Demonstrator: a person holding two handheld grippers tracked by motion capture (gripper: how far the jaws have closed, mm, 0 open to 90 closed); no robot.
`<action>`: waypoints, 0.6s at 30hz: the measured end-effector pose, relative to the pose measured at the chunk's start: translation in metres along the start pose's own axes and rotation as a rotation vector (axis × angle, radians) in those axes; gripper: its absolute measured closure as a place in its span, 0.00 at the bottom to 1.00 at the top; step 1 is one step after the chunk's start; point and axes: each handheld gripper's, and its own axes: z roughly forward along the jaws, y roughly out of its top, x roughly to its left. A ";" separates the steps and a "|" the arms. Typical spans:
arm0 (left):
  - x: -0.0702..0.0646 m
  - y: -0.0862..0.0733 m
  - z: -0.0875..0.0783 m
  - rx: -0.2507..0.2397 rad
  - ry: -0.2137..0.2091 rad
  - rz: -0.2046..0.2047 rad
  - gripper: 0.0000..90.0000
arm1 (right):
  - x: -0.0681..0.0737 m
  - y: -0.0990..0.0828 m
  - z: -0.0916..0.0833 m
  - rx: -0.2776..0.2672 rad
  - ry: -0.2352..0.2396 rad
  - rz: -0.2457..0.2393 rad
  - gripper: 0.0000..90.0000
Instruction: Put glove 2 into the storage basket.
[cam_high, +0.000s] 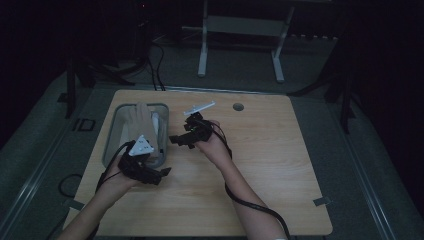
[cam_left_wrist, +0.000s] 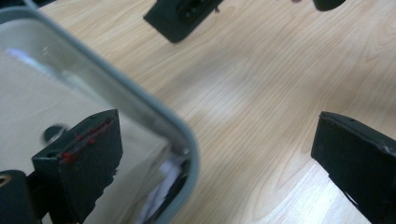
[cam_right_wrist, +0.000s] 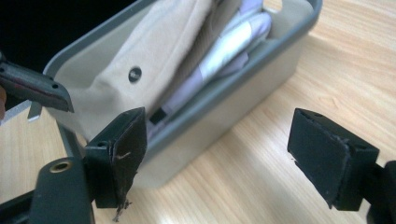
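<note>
A grey bin (cam_high: 111, 135) stands on the left of the wooden table (cam_high: 270, 165). It holds a folded beige cloth (cam_high: 142, 120) with a dark snap button (cam_right_wrist: 135, 73), and white and lilac fabric (cam_right_wrist: 233, 42) beside it. My left gripper (cam_high: 157, 165) hovers at the bin's near right corner, open, one jaw over the cloth (cam_left_wrist: 28, 112) and one over bare wood. My right gripper (cam_high: 181, 134) is open just right of the bin, facing its side wall (cam_right_wrist: 233, 107). Both grippers (cam_left_wrist: 219, 163) (cam_right_wrist: 224, 154) hold nothing.
A round hole (cam_high: 238, 106) sits near the table's far edge. The right half of the table is bare wood. Behind the table are a white desk frame (cam_high: 202, 50) and cables on the dim grey floor (cam_high: 157, 70).
</note>
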 end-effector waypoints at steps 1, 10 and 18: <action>-0.003 0.002 0.002 -0.001 -0.009 0.009 0.03 | -0.001 -0.002 -0.001 -0.002 -0.002 -0.002 0.22; -0.025 0.008 0.024 -0.007 -0.079 0.037 0.03 | -0.011 -0.029 -0.015 0.027 -0.023 -0.003 0.22; -0.039 0.005 0.045 0.012 -0.130 0.052 0.03 | -0.023 -0.057 -0.021 0.034 -0.025 -0.012 0.21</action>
